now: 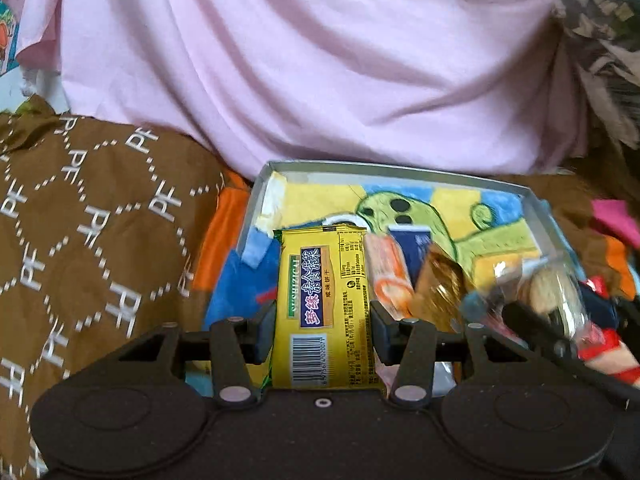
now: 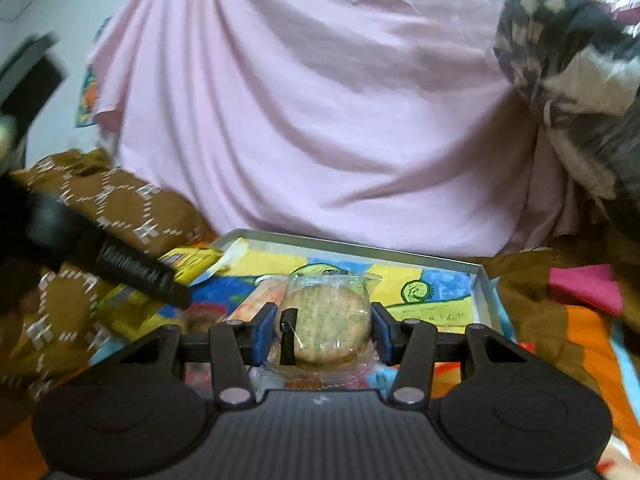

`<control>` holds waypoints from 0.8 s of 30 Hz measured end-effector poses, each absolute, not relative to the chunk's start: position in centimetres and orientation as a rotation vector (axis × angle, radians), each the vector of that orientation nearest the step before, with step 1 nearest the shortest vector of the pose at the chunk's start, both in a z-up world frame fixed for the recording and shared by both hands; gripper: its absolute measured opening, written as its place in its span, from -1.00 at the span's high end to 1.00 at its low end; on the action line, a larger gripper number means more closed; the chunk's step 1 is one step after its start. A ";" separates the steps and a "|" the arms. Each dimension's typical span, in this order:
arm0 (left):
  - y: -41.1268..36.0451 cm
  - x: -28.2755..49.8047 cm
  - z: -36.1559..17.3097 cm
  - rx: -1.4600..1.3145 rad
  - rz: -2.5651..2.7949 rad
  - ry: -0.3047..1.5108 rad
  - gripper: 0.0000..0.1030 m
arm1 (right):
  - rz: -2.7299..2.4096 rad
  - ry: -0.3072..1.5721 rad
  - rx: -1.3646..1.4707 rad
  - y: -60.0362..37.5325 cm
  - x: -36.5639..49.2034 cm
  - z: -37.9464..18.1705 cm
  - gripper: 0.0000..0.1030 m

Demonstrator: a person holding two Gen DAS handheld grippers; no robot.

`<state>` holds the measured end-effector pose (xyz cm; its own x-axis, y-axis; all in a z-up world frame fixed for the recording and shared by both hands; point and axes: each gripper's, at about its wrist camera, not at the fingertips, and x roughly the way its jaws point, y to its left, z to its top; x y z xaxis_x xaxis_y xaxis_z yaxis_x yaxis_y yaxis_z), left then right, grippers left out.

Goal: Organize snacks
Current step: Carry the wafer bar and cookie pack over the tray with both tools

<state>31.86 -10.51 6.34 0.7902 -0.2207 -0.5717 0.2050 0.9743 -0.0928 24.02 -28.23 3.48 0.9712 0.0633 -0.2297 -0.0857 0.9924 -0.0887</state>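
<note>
Gripping lengthwise, the left gripper (image 1: 323,330) is holding the yellow cracker pack (image 1: 324,300) over the tray (image 1: 536,216); the right gripper (image 2: 324,334) is clamping the round wrapped biscuit (image 2: 326,326) nearer its middle.

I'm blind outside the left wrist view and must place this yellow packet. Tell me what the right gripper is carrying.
Observer: The right gripper is shut on a round biscuit in clear wrap.
Operator: State where it is heading.
Observer: It points at the tray, whose near right floor shows bare drawing.
Operator: Report how my packet looks from there.
Observer: The yellow packet in the left gripper sits over the tray's left edge.
</note>
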 end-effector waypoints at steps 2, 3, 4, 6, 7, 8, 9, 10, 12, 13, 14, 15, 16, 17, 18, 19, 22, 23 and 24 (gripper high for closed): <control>-10.5 33.1 5.9 -0.050 -0.221 0.629 0.04 | 0.074 0.259 -0.069 -28.7 26.2 3.6 -0.04; -10.5 33.7 5.7 -0.059 -0.220 0.634 0.04 | 0.072 0.274 -0.061 -28.8 27.1 3.6 -0.04; -10.6 34.0 5.4 -0.061 -0.219 0.637 0.04 | 0.070 0.290 -0.060 -28.9 28.1 3.6 -0.04; -10.7 34.5 4.8 -0.059 -0.217 0.642 0.04 | 0.069 0.317 -0.057 -29.0 29.6 3.4 -0.04; -10.8 34.8 4.5 -0.058 -0.216 0.649 0.04 | 0.071 0.332 -0.047 -29.1 30.2 3.2 -0.04; -10.7 35.0 4.2 -0.060 -0.214 0.655 0.04 | 0.073 0.347 -0.034 -29.2 30.6 3.1 -0.04; -10.7 35.1 4.0 -0.064 -0.213 0.660 0.04 | 0.075 0.360 -0.017 -29.3 31.1 2.9 -0.05; -10.7 35.2 3.8 -0.067 -0.214 0.662 0.04 | 0.079 0.371 -0.002 -29.4 31.4 2.8 -0.05; -10.7 35.2 3.5 -0.066 -0.212 0.663 0.03 | 0.084 0.387 0.008 -29.3 31.9 2.5 -0.05; -10.8 35.3 3.4 -0.066 -0.213 0.663 0.03 | 0.087 0.394 0.006 -29.2 32.1 2.4 -0.05; -10.9 35.4 3.3 -0.066 -0.212 0.666 0.03 | 0.090 0.400 0.006 -29.1 32.4 2.3 -0.06; -10.9 35.4 3.2 -0.066 -0.211 0.669 0.03 | 0.093 0.408 0.006 -29.0 32.6 2.2 -0.06; -10.9 35.5 3.1 -0.067 -0.209 0.671 0.03 | 0.097 0.414 0.007 -28.9 32.8 2.2 -0.07; -10.9 35.5 3.0 -0.065 -0.207 0.669 0.03 | 0.099 0.420 0.009 -28.8 32.9 2.1 -0.08; -11.0 35.6 3.0 -0.062 -0.207 0.668 0.03 | 0.098 0.423 0.010 -28.8 33.1 2.1 -0.08; -11.0 35.6 3.0 -0.061 -0.206 0.669 0.03 | 0.097 0.424 0.008 -28.7 33.1 2.1 -0.09; -11.1 35.6 2.9 -0.058 -0.206 0.669 0.03 | 0.100 0.429 0.008 -28.6 33.3 2.0 -0.09; -11.1 35.6 2.9 -0.057 -0.205 0.669 0.03 | 0.102 0.431 0.011 -28.6 33.3 2.0 -0.09; -11.2 35.6 2.9 -0.057 -0.205 0.669 0.03 | 0.103 0.433 0.014 -28.6 33.3 2.0 -0.09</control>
<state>35.65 -11.17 2.87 0.7651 -0.2071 -0.6097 0.1706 0.9782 -0.1182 33.29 -28.60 1.98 0.9024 0.1023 -0.4185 -0.0964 0.9947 0.0353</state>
